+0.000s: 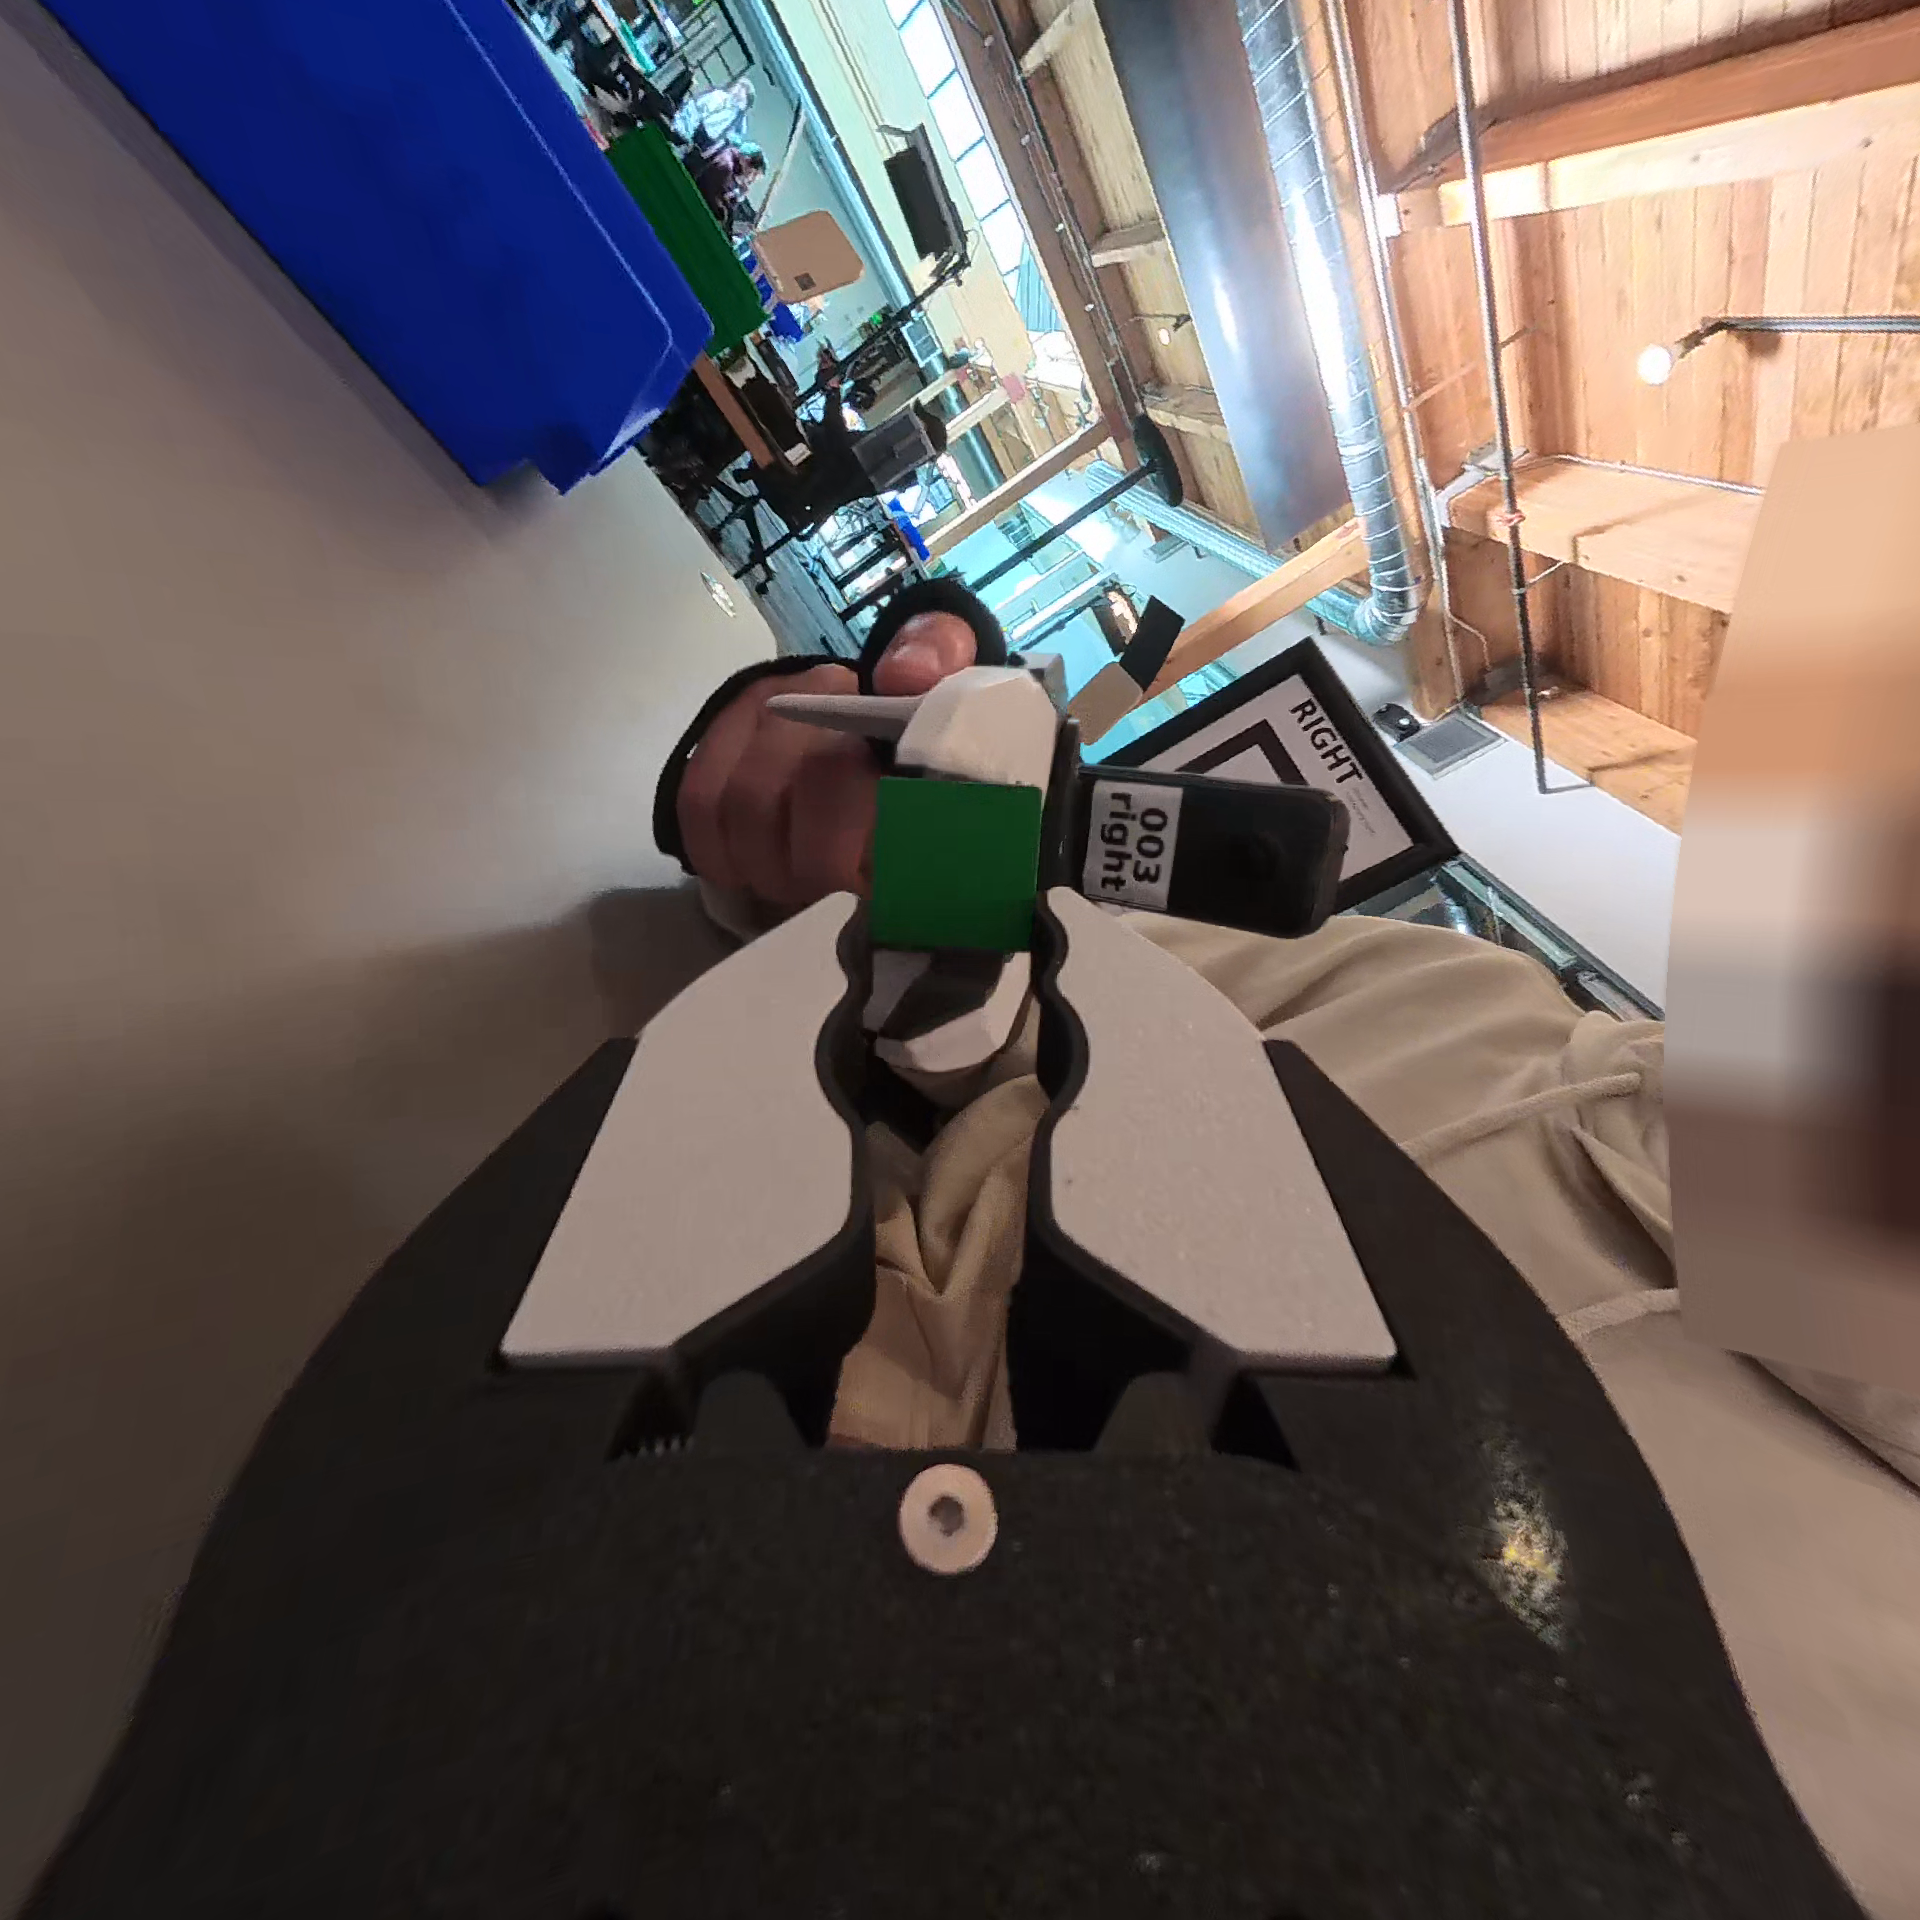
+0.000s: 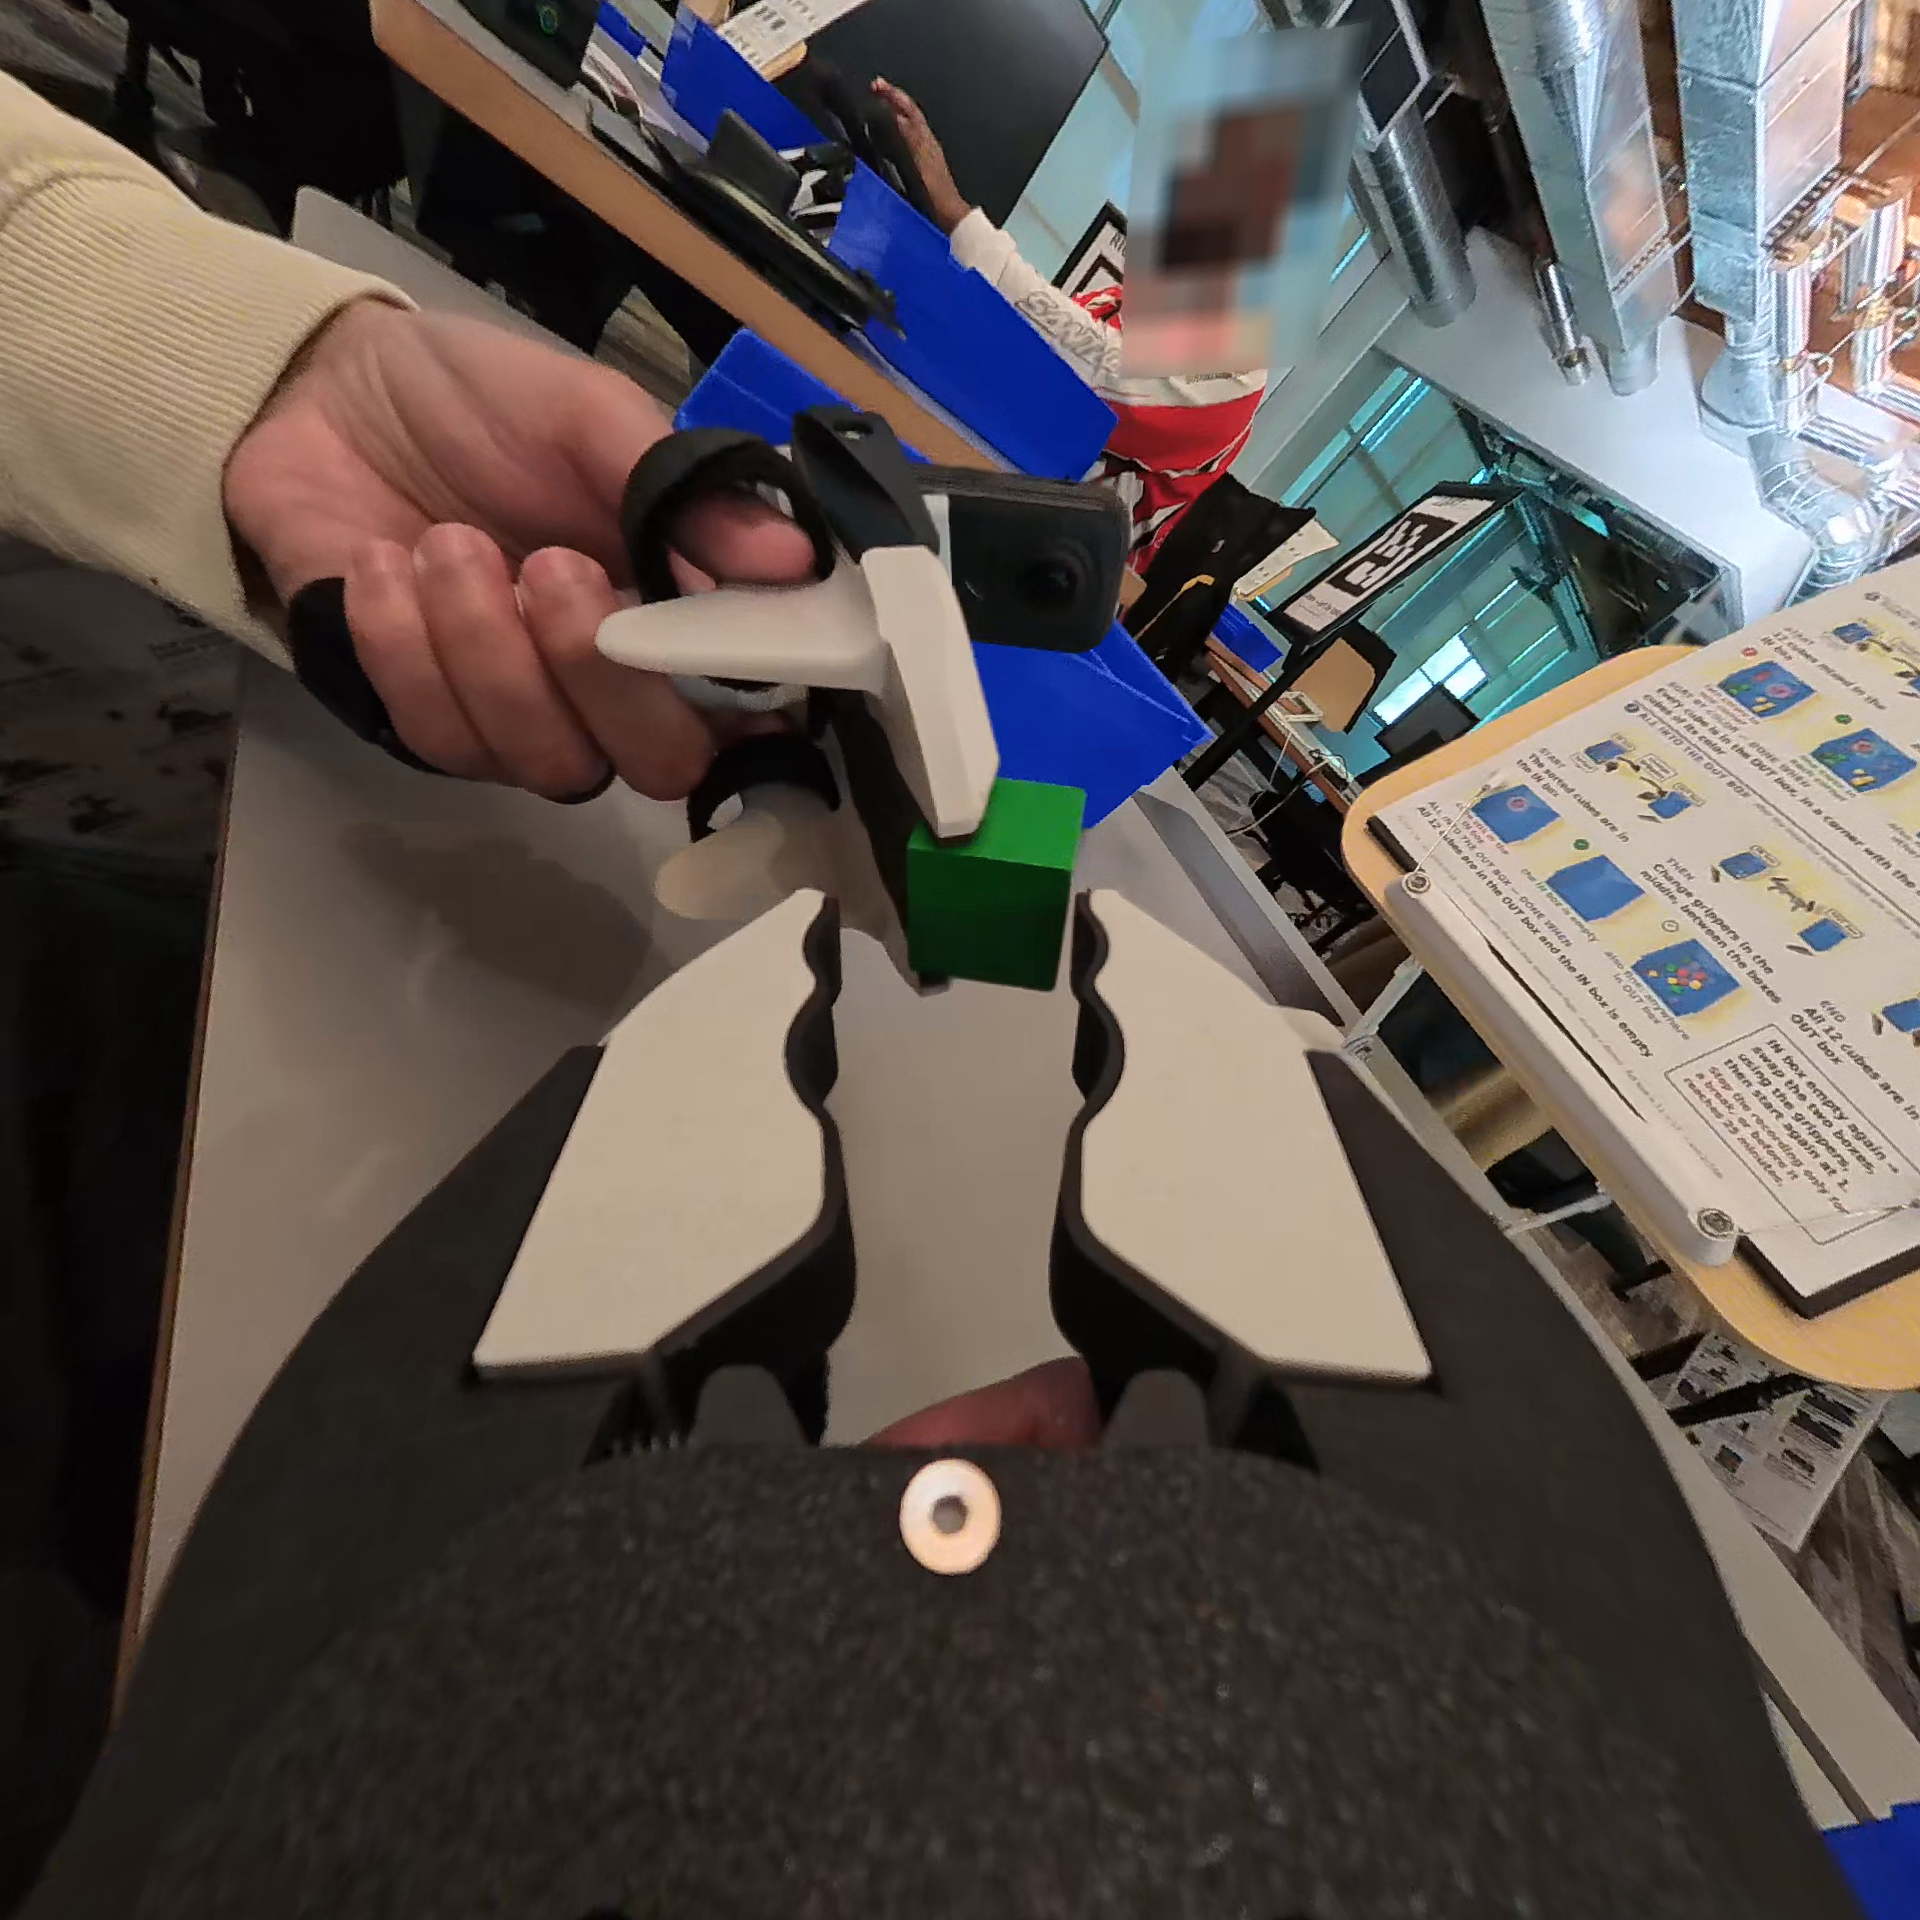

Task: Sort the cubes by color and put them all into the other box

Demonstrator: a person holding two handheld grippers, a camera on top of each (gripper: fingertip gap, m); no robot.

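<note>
**Left wrist view.** My left tool is clenching the green cube right at its fingertips, one pad on each side face. The cube is hanging in the air over the bench, not resting on anything. Just beyond it my right hand is facing me. A blue box is sitting on the bench, well apart from the cube, at the far upper left of this view. I cannot tell from here whether it is the box the cubes go into.

**Right wrist view.** My right tool is standing released, jaws wide, with the cube's near lower part just entering the gap between its tips. The cube is lying closer to the right-hand finger than to the other one; I cannot tell whether it is touching. My left hand is gripping the left tool's handle. An instruction sheet is lying on a side board to the right, clear of the work.

**Judgement.** This looks like a hand-over, left to right.
- Centre the cube in the gap first.
- Push the right tool deeper, so its pads land on the two free faces rather than on an edge.
- Close it fully before loosening the left.
- Risk: only the fingertips are holding, so a sideways nudge could twist the cube out.
</note>
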